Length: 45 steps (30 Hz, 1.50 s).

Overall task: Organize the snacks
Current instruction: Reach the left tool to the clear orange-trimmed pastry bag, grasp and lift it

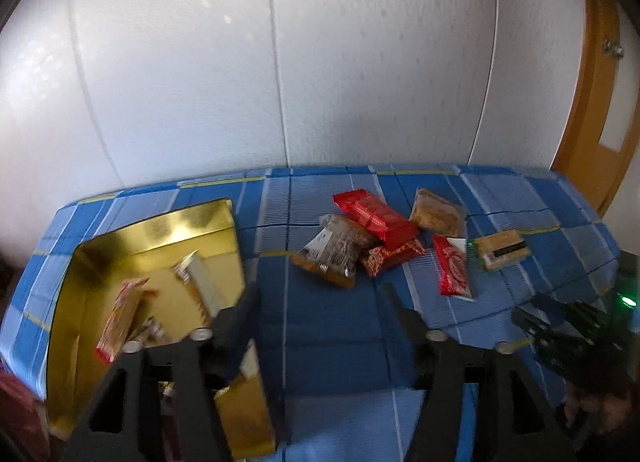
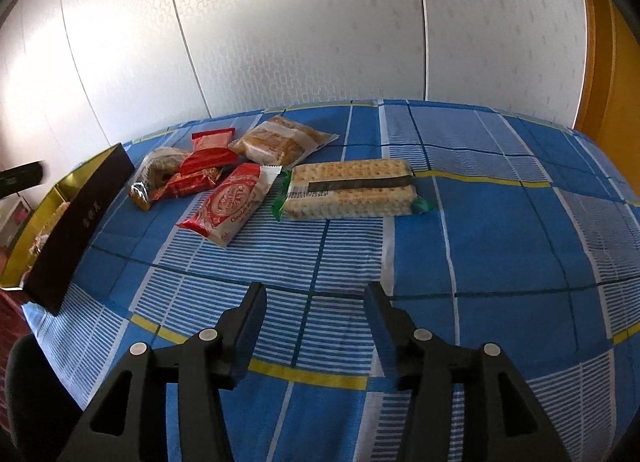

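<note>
Right of gold box (image 1: 156, 230): loose snack pile (image 1: 360, 238) | left gripper (image 1: 320, 294): jaws apart, empty | right gripper (image 2: 316, 294): jaws apart, empty

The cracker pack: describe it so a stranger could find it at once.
On the blue checked cloth, right of the gold-lined box, lies a cluster of snacks. The cracker pack lies at its right end: clear wrap, pale square crackers, dark band, green ends. Its neighbours are red or brown.
</note>
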Each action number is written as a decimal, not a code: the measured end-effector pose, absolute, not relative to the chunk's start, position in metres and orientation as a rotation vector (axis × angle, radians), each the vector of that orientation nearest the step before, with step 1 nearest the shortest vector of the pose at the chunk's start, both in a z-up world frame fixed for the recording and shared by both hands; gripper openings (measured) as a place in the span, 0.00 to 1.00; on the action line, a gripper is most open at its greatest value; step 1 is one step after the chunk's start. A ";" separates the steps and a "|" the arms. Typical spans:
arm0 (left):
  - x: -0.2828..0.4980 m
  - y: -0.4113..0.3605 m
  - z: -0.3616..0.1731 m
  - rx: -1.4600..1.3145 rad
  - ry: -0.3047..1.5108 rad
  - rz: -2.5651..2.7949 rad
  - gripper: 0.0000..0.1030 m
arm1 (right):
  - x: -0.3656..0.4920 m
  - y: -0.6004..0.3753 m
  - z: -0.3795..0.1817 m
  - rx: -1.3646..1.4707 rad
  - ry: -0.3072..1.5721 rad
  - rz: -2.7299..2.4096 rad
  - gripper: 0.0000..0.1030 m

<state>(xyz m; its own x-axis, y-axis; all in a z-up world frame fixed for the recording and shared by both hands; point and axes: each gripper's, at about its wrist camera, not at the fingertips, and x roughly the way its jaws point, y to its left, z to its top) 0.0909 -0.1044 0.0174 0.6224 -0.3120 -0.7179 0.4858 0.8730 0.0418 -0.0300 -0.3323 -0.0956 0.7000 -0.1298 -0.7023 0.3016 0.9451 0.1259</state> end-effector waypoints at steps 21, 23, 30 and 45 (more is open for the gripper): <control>0.207 -0.194 -0.076 0.423 1.002 -0.466 0.54 | -0.026 -0.329 -0.098 0.259 0.727 -0.186 0.73; 0.202 -0.191 -0.075 0.401 0.997 -0.476 0.40 | -0.026 -0.330 -0.098 0.262 0.725 -0.185 0.72; 0.163 -0.165 -0.058 0.325 0.963 -0.432 0.37 | -0.026 -0.330 -0.099 0.257 0.727 -0.190 0.72; 0.020 -0.127 -0.067 0.361 0.807 -0.505 0.37 | -0.027 -0.321 -0.100 0.195 0.739 -0.217 0.72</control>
